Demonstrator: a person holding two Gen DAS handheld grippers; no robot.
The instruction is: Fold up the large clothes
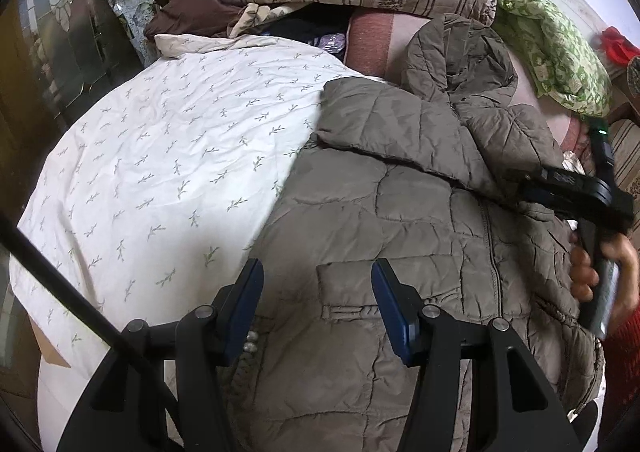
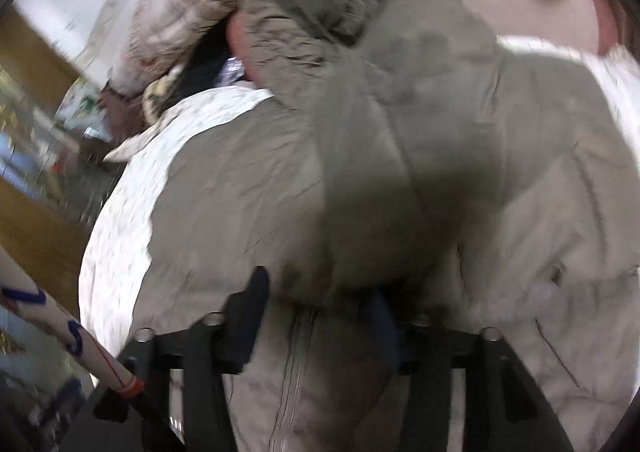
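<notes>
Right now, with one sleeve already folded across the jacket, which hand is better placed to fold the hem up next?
Probably the left. Its tool hangs open right above the jacket near the hem end and pocket, clear of the fabric. The right tool is open in a blurred view, further up by the folded sleeve.

Item inspected: one quilted jacket (image 1: 400, 212), grey-brown, padded, with diamond and block stitching. It lies spread flat, front panel up, zip closed along its length. One sleeve is folded across the chest toward ten o'clock. The hood sits crumpled at twelve o'clock. A flapped pocket shows toward six o'clock. Right wrist view is blurred; same jacket (image 2: 400, 132) fills it.
</notes>
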